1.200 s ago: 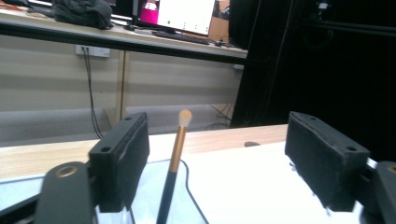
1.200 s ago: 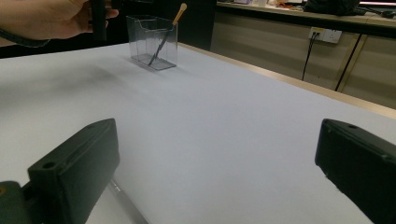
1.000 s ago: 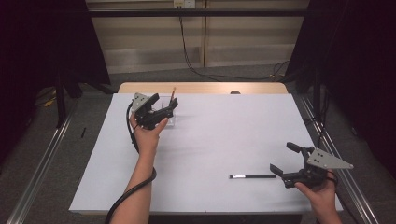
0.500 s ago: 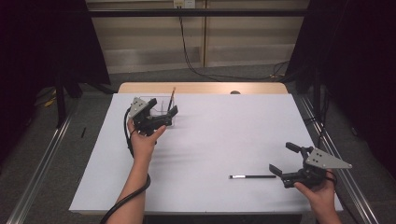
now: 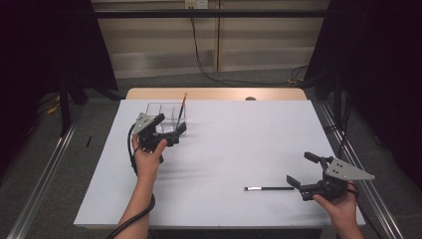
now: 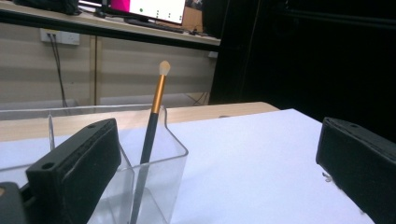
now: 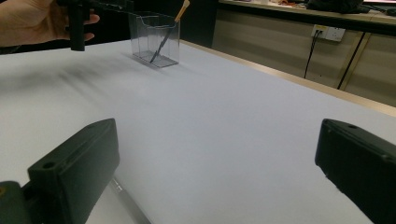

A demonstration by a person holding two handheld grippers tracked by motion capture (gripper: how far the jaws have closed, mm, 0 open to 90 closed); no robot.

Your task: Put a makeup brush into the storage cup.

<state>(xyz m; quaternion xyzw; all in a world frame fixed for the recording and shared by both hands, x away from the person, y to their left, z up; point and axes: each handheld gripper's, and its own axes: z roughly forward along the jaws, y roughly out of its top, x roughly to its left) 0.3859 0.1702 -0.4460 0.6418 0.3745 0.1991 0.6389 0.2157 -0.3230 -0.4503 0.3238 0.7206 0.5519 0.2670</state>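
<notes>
While tilted, the brush (image 6: 152, 130) points bristles up (holder (image 6: 163, 172) compartment).

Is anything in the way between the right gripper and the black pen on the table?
No. The right gripper sits just beside the pen, jaws open toward it, with bare white table between them.

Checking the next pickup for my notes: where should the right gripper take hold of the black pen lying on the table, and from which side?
Grip the black pen mid-barrel, from above. It lies flat, pointing at the open right gripper, so the jaws should straddle its thin barrel.
</notes>
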